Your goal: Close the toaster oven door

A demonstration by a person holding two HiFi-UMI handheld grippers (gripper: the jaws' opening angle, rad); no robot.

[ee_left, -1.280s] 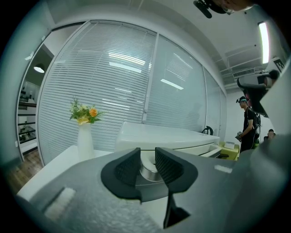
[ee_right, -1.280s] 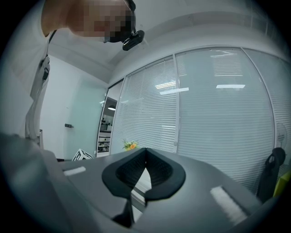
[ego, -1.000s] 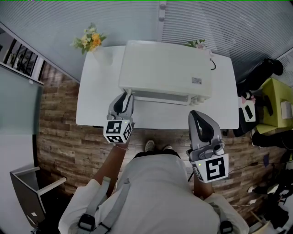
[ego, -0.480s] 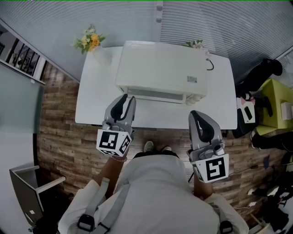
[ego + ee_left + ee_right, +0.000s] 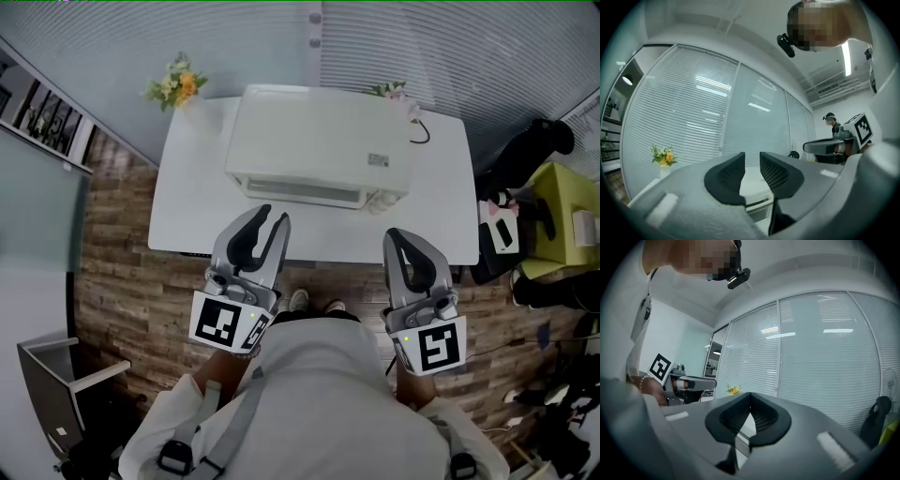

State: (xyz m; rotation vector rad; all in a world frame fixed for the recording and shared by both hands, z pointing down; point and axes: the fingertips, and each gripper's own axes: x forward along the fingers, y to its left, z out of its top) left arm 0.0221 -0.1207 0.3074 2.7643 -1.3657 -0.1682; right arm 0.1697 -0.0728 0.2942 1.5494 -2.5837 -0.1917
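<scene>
The toaster oven (image 5: 323,141) sits far on the white table (image 5: 187,206), and its door (image 5: 300,191) looks shut flush against the front. The left gripper (image 5: 272,217), jaws slightly apart and empty, and the right gripper (image 5: 398,234), jaws together on nothing, hover at the table's near edge. Both are clear of the oven, probably because nothing is left to push.

A white counter (image 5: 187,220) stands on a wood-plank floor (image 5: 112,272), up against the blinds. A pale toaster oven (image 5: 319,141) takes up most of its middle, sitting towards the back, with a bare strip of counter in front of it. At the back left corner is a bunch of yellow flowers (image 5: 178,86). A smaller pink sprig (image 5: 392,91) sits at the back right, just beside the oven, near a dark cord (image 5: 424,133).
</scene>
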